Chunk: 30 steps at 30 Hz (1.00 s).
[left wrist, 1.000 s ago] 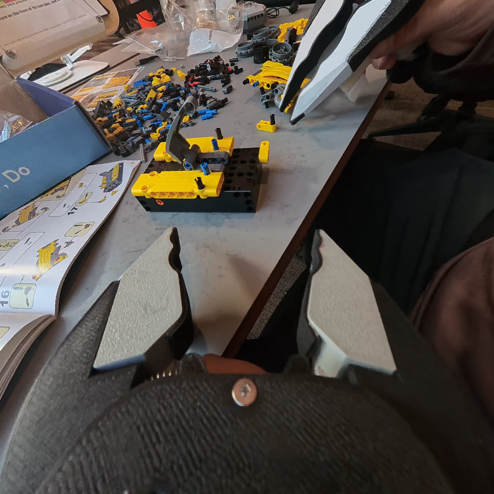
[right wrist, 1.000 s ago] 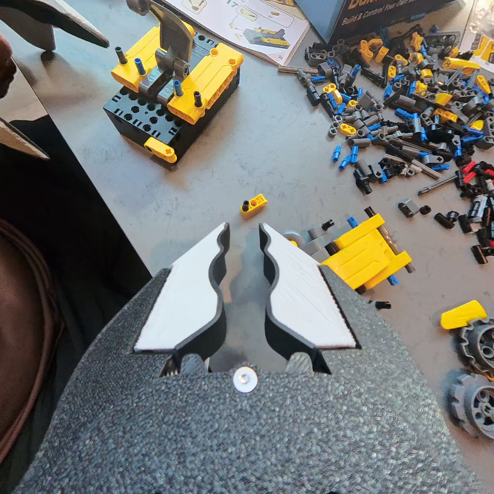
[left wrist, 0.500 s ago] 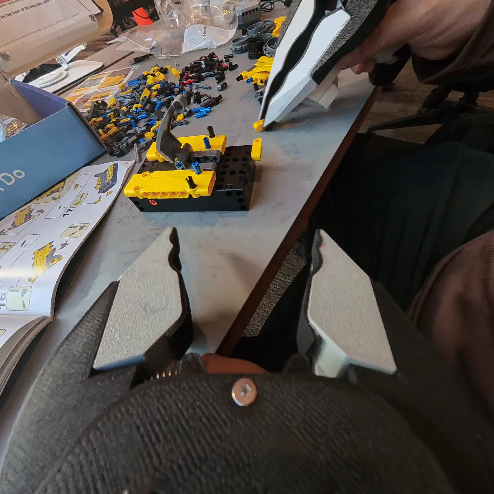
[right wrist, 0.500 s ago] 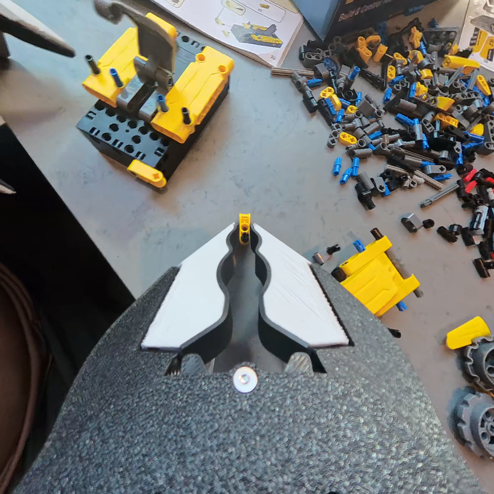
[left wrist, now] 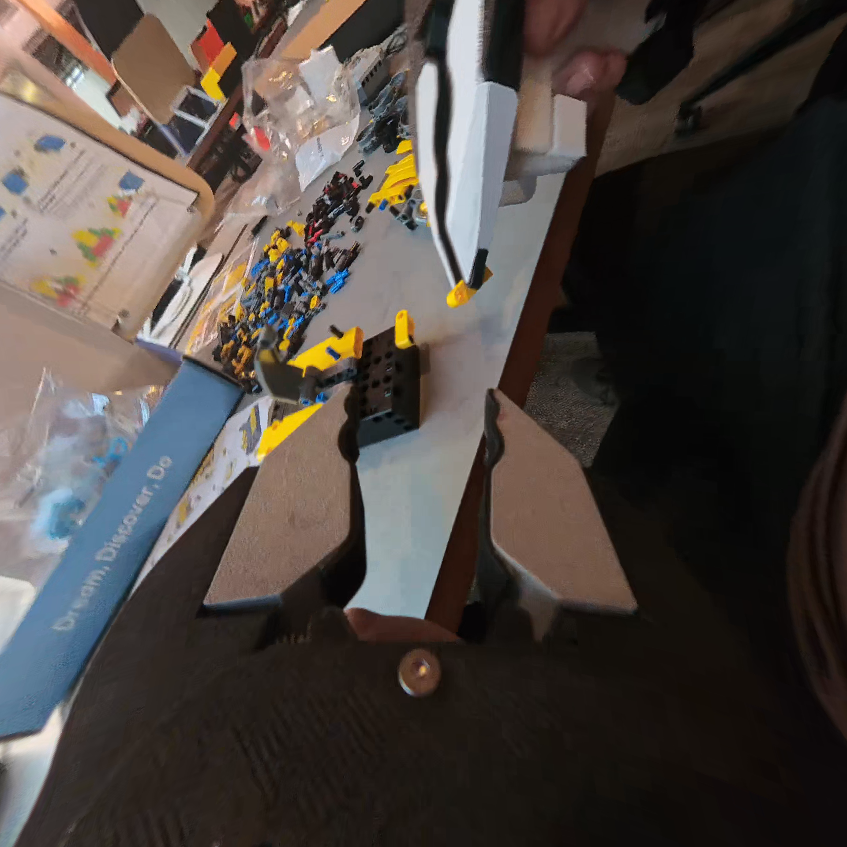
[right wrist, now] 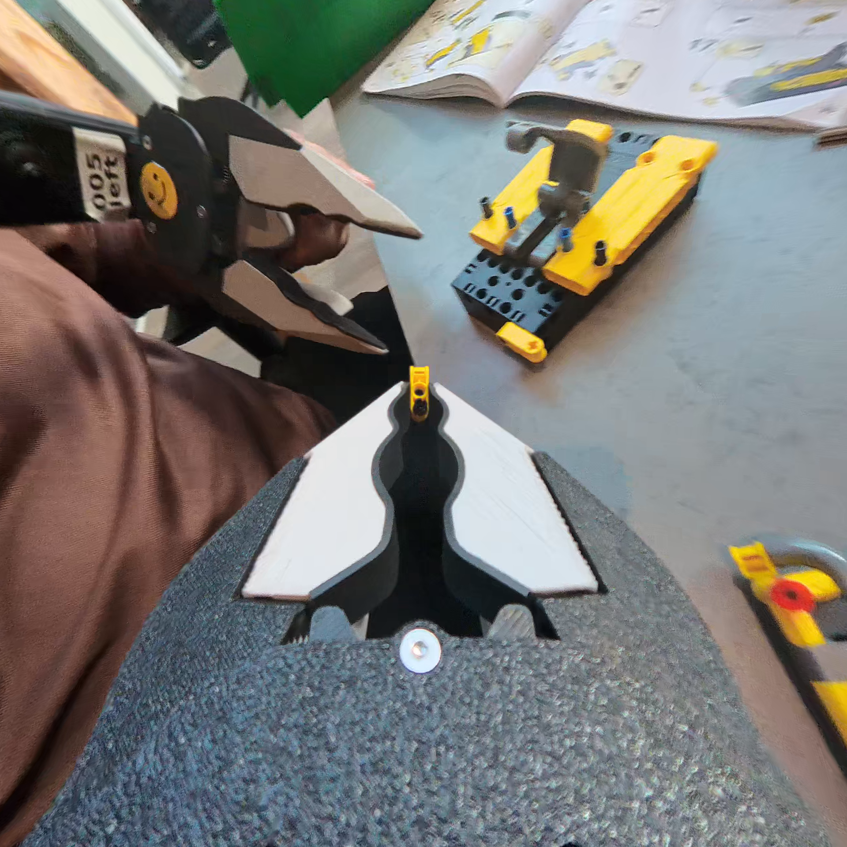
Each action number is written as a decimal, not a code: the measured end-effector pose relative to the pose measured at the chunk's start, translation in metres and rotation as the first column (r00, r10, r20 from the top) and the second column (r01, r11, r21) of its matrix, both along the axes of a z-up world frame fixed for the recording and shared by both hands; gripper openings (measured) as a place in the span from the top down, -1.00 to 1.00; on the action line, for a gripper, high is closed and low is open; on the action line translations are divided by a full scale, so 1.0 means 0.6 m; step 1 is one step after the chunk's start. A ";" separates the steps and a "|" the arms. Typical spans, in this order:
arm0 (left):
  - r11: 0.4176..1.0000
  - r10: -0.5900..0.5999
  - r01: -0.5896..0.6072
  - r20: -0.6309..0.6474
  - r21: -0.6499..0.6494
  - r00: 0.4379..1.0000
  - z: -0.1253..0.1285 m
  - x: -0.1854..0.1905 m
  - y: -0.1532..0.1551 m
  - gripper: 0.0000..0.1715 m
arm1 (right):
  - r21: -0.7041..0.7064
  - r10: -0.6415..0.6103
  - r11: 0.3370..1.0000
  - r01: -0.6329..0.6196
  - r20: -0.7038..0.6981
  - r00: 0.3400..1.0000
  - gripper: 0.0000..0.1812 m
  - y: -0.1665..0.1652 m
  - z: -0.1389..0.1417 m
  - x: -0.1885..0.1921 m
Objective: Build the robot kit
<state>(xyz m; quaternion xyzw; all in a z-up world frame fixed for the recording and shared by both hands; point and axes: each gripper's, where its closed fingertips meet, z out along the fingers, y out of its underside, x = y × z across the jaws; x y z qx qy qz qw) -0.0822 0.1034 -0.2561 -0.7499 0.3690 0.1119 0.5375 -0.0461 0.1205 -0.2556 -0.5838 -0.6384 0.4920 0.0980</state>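
Observation:
My right gripper [right wrist: 419, 389] is shut on a small yellow connector piece with a black pin [right wrist: 419, 393] and holds it above the table edge. The same gripper shows in the left wrist view [left wrist: 467, 279], with the yellow piece [left wrist: 464, 289] at its tips. A black block with yellow beams and a grey lever [right wrist: 586, 220] sits on the grey table [right wrist: 687, 412]; it also shows in the left wrist view [left wrist: 389, 380]. My left gripper [left wrist: 419, 408] is open and empty, just short of the block's near end, over the table edge. It also shows in the right wrist view [right wrist: 403, 293].
A pile of small black, blue and yellow parts [left wrist: 284, 293] lies beyond the block. A blue box [left wrist: 114, 518] and an open instruction booklet [right wrist: 596, 55] lie at the left. Clear plastic bags [left wrist: 298, 105] lie at the far end. A yellow subassembly [right wrist: 788, 596] sits at right. The grippers' ends are close to 5 centimeters from one another. The right tips stand about 12 centimeters off the yellow subassembly [right wrist: 788, 596].
My right gripper lifted the small yellow piece off the table and swung toward the table edge. My left gripper tilted and moved closer to the black block.

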 end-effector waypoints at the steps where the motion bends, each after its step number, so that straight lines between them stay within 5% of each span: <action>1: 1.000 -0.022 0.022 -0.037 0.003 0.999 -0.002 0.012 0.003 0.40 | -0.020 0.017 1.000 -0.017 0.005 1.000 0.96 -0.007 0.001 0.000; 9: 0.986 -0.112 0.136 -0.223 0.098 0.968 -0.001 0.067 0.023 0.91 | -0.186 0.069 0.981 -0.060 0.039 0.997 0.95 -0.029 0.004 0.005; 14: 0.985 -0.117 0.141 -0.223 0.095 0.968 -0.007 0.070 0.030 0.92 | -0.225 0.081 0.972 -0.068 0.048 0.996 0.95 -0.029 0.003 0.004; 17: 0.997 -0.070 0.074 -0.110 0.030 0.991 -0.015 0.062 0.038 0.94 | -0.174 0.006 0.985 0.002 0.041 0.999 0.94 -0.004 0.004 -0.001; 21: 0.978 0.054 -0.035 0.089 -0.205 0.995 -0.051 0.054 0.041 0.94 | 0.086 -0.079 0.993 0.079 -0.005 0.997 0.88 0.036 0.011 0.014; 26: 0.960 0.118 -0.048 0.247 -0.275 0.962 -0.039 0.058 0.045 0.94 | 0.345 -0.122 0.931 0.119 -0.012 0.992 0.88 0.032 -0.007 0.020; 30: 0.969 0.151 -0.063 0.371 -0.238 0.916 -0.019 0.058 0.048 0.94 | 0.106 -0.178 0.978 0.179 -0.025 0.984 0.91 0.009 0.002 0.006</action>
